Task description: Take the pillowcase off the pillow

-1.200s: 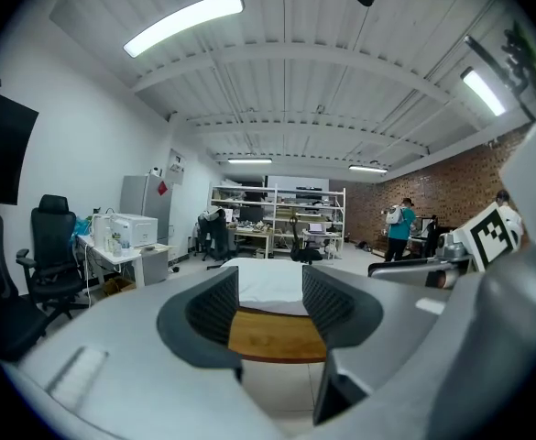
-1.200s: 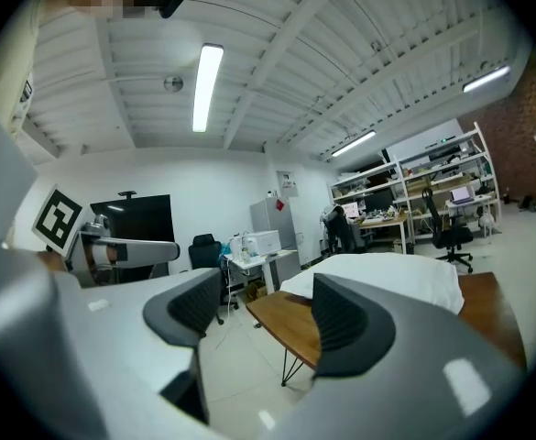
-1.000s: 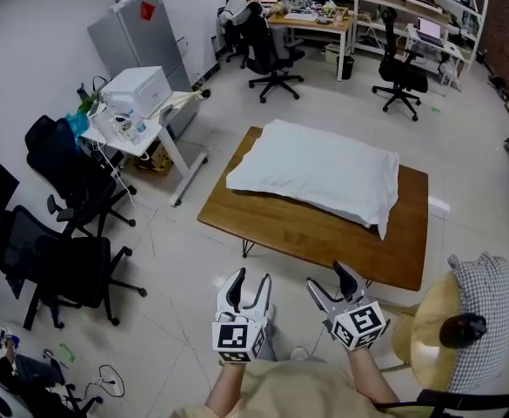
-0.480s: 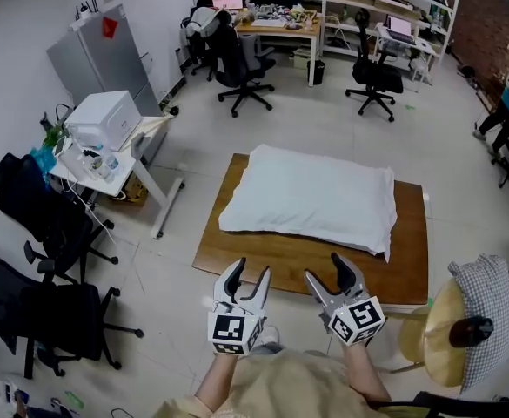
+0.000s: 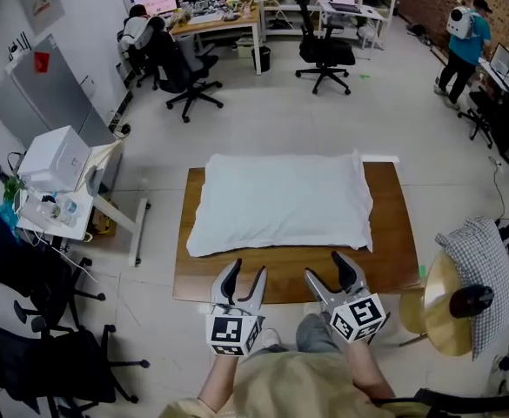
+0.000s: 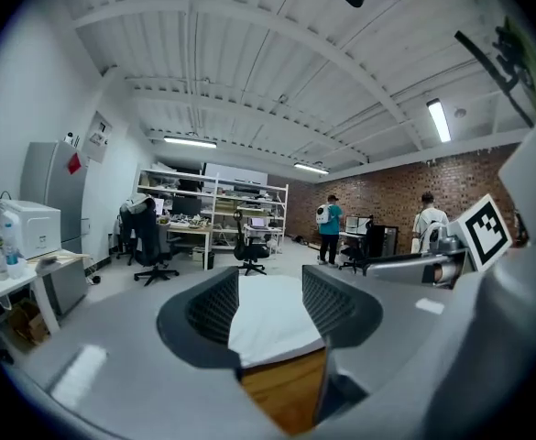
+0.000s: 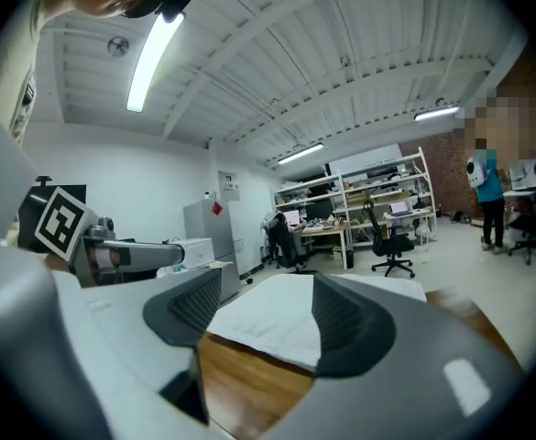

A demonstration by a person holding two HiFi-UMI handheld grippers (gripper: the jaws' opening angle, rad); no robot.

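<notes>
A white pillow in its pillowcase (image 5: 280, 202) lies flat on a low wooden table (image 5: 385, 268), filling most of the top. My left gripper (image 5: 244, 270) and right gripper (image 5: 327, 265) hover side by side at the table's near edge, short of the pillow, both open with nothing between the jaws. Each points level at the pillow. In the left gripper view the pillow (image 6: 269, 322) shows between the jaws, with the wooden table (image 6: 281, 392) below. The right gripper view shows the pillow (image 7: 272, 319) and the table (image 7: 245, 379) the same way.
Black office chairs (image 5: 45, 273) and a white side table with a box (image 5: 58, 177) stand left of the table. A stool with a checked cushion (image 5: 472, 277) is at the right. Desks, shelves and chairs (image 5: 324, 46) line the far wall; a person (image 5: 463, 37) stands far right.
Both grippers have travelled with me around to the table's long near side; the pillow now lies square in front of them instead of off at an angle. Jaws are unchanged.
</notes>
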